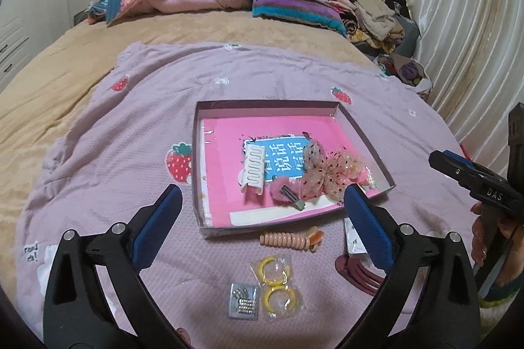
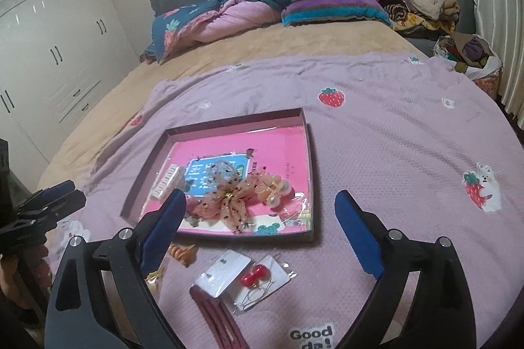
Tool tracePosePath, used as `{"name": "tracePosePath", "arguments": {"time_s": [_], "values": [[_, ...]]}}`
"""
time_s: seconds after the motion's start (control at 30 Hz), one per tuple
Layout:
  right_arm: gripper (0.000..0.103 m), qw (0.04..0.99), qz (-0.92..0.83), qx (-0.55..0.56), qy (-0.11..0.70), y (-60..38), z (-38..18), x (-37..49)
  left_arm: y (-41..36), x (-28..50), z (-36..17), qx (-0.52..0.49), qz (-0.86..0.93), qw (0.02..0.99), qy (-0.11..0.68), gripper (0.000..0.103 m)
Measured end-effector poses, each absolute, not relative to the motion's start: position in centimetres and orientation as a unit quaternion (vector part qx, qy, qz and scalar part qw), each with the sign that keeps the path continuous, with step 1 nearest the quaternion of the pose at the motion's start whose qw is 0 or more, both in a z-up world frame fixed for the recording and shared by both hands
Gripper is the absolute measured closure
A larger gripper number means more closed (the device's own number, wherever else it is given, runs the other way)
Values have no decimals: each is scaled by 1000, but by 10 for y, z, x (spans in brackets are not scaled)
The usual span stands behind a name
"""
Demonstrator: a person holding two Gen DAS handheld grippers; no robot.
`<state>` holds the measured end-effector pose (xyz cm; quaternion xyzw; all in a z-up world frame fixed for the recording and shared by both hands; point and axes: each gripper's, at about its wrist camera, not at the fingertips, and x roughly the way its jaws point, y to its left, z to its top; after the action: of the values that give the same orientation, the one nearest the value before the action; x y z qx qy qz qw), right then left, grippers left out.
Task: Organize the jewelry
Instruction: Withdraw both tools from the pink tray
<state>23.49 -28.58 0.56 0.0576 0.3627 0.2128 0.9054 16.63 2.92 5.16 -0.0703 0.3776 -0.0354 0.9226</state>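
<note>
With both of our grippers standing wide and empty above the lilac blanket [image 1: 108, 132], we judge the step in hand to be choosing the next loose piece for the shallow tray [image 1: 360, 132].

Ahead of the left gripper [image 1: 263, 219], the tray already holds a white comb clip [image 1: 253, 167], a sheer bow [image 1: 322, 175] and a pink fuzzy clip [image 1: 288, 190]. Just below its blue pads lie a peach coil tie [image 1: 285, 240], the bagged yellow hoops [image 1: 275, 280] and a small packet of silver beads [image 1: 244, 300].

Under the right gripper [image 2: 258, 229] sit a card of red cherry earrings [image 2: 262, 278], a white earring card [image 2: 222, 272] and a dark pink comb [image 2: 216, 316].

We would do well to take flat packets by an edge, lowering one pad to the cloth without pinching the blanket. We should carry each over the tray's near wall before letting go, and keep the two tools apart.
</note>
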Motion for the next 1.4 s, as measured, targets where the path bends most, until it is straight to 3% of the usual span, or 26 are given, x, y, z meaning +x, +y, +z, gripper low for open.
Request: {"name": "tracePosePath", "arguments": {"time_s": [0.73,1.4], "values": [[10,915,242,44,321,-278,40,167,46,116,73,-78,-21,936,342,10],[10,905,265,7,332,-257,26,126,65,82,60,-79,1,934,349,9]]}}
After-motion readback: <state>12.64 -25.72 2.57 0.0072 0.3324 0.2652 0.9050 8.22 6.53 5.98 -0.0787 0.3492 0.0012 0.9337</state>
